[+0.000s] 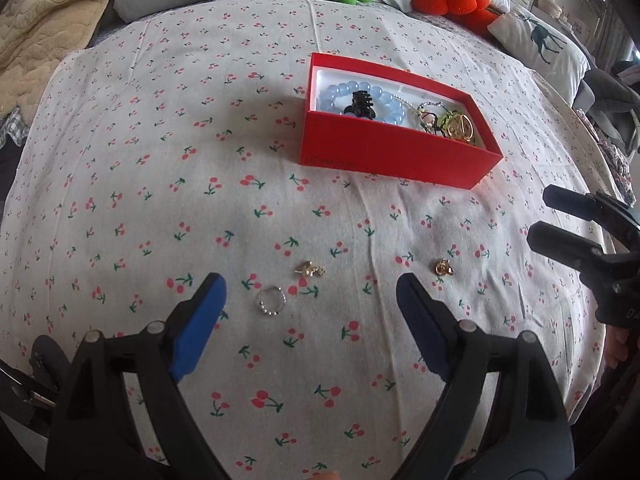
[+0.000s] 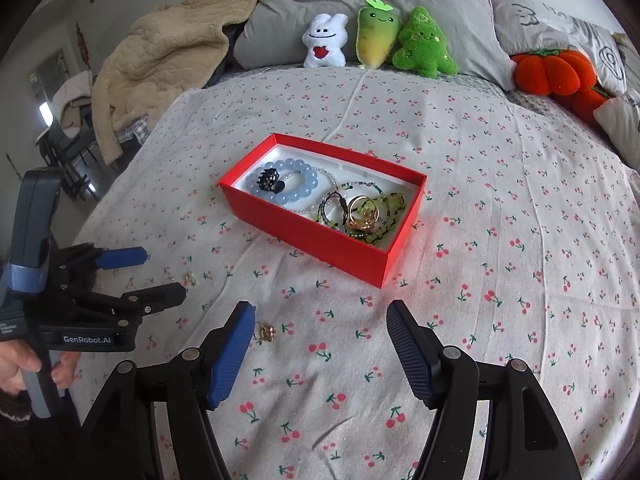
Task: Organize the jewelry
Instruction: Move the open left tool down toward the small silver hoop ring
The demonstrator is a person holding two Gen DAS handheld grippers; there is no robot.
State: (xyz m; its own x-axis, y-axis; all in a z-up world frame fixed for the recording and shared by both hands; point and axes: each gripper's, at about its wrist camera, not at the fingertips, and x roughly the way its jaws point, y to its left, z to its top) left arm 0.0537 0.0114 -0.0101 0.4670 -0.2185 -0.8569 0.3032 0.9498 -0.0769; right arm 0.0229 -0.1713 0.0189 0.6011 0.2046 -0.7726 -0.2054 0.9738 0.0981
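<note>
Left wrist view, as I see it from my station:
- My left gripper (image 1: 310, 296): jaws spread wide, nothing between the pads, held over the bed sheet (image 1: 120, 160).
- Beaded ring (image 1: 271, 300): flat on the sheet, between the two jaws, nearer the left one, touching neither.
- Small gold charm (image 1: 309, 270): on the sheet just beyond the ring.
- Second gold piece (image 1: 442, 268): on the sheet off to the right, outside the jaws; too small for me to say whether it is a ring or an earring.
- Red box (image 1: 384, 156): open, farther up the bed, well apart from the loose pieces. Inside: blue bead bracelet (image 1: 332, 94) with a black hair clip (image 1: 360, 104) lying on it, and a tangle of thin bracelets with a gold ring at the right end.
- Right gripper (image 1: 544, 218): at the right edge, jaws apart, empty.

Right wrist view:
- My right gripper (image 2: 320, 328): jaws standing open over the sheet, holding nothing.
- Gold piece (image 2: 266, 332): on the sheet just beside the left jaw's tip.
- Red box (image 2: 312, 240): ahead, contents as listed.
- Left gripper (image 2: 164, 272): at the left edge, jaws parted, a hand (image 2: 24, 364) on its handle.
- Plush toys (image 2: 376, 38): lined up against grey pillows at the head of the bed.
</note>
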